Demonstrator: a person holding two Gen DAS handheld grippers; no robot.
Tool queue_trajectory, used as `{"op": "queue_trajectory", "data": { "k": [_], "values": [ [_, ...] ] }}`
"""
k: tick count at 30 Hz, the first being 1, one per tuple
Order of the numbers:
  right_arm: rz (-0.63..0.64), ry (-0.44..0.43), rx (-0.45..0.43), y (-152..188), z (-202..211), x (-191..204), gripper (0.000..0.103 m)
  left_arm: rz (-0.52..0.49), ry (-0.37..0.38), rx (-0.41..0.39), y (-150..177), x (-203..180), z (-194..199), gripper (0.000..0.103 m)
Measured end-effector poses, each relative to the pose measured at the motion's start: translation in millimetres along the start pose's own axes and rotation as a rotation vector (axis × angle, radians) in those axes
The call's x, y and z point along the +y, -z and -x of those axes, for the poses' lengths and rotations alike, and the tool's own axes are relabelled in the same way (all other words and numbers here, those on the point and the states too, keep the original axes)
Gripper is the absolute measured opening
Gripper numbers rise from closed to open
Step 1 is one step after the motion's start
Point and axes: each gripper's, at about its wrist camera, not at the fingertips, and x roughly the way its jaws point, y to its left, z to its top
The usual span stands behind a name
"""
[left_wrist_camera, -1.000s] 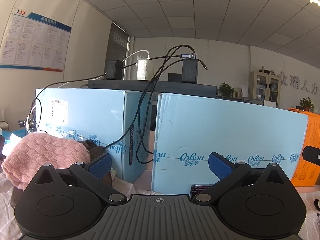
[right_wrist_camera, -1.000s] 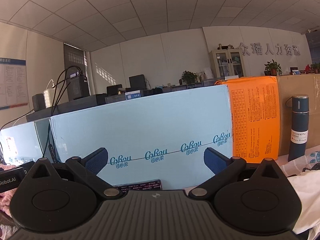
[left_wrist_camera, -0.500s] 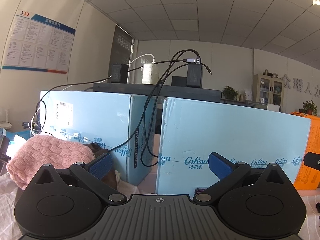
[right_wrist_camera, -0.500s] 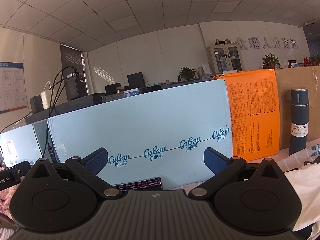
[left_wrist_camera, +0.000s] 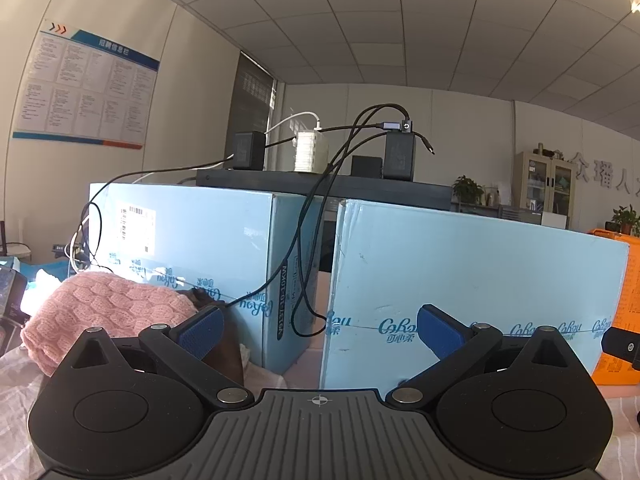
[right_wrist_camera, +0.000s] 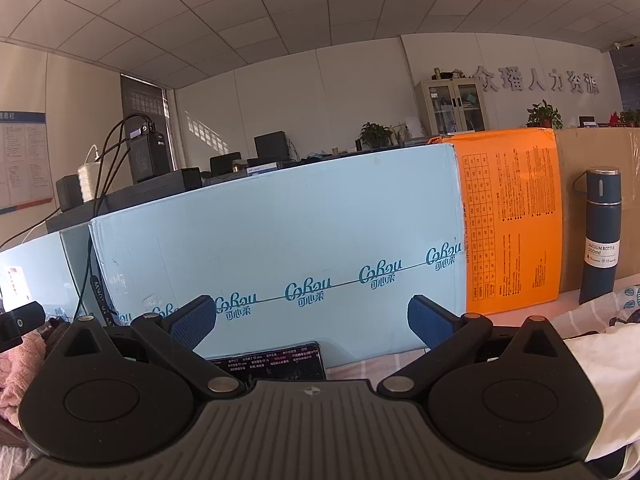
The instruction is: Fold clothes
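Pink knit fabric marks the task item in your left wrist view: a pink knitted sweater [left_wrist_camera: 108, 312] lies bunched on the bench [left_wrist_camera: 16, 376] at the left edge, beside the left finger of your left claw [left_wrist_camera: 320, 330]. The left claw is released; its two blue pads [left_wrist_camera: 200, 330] stand wide apart with nothing between them. Ahead of the claw stand two light-blue cartons, the left carton [left_wrist_camera: 192, 240] and the right carton [left_wrist_camera: 480, 276], with a narrow gap between them. Black cables [left_wrist_camera: 304, 248] hang down through that gap from a dark shelf [left_wrist_camera: 320, 184] lying on top of the cartons. The shelf carries two black power adapters [left_wrist_camera: 400, 156] and a white charger [left_wrist_camera: 310, 152]. A wall poster [left_wrist_camera: 86, 88] hangs at upper left. An orange carton [left_wrist_camera: 628, 312] shows at the right edge.

In your right wrist view, the right claw [right_wrist_camera: 312, 322] is also released, blue pads [right_wrist_camera: 430, 322] wide apart and gripping nothing. Directly ahead, the long light-blue carton [right_wrist_camera: 280, 248] spans the frame, with the orange carton [right_wrist_camera: 512, 220] touching its right end. A dark-blue vacuum bottle [right_wrist_camera: 602, 236] stands upright to the right of the orange carton, in front of a brown cardboard box [right_wrist_camera: 592, 148]. A phone [right_wrist_camera: 280, 364] with a lit screen lies flat on the bench [right_wrist_camera: 380, 362] between the claw fingers, at the foot of the blue carton. A white garment [right_wrist_camera: 604, 372] lies on the bench at lower right, beside the right finger. The pink knitted sweater [right_wrist_camera: 16, 368] shows at the lower left edge.
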Motion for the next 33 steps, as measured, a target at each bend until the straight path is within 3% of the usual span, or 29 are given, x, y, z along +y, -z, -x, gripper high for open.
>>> {"op": "queue_trajectory", "data": {
  "k": [16,33],
  "values": [
    [0.063,0.028,0.114,10,-20,5,0.103,-0.004,-0.019,0.007,2,-1,-2,0.103],
    [0.115,0.025,0.166,19,-33,13,0.103,-0.071,-0.032,0.055,11,-12,-12,0.103]
  ]
}}
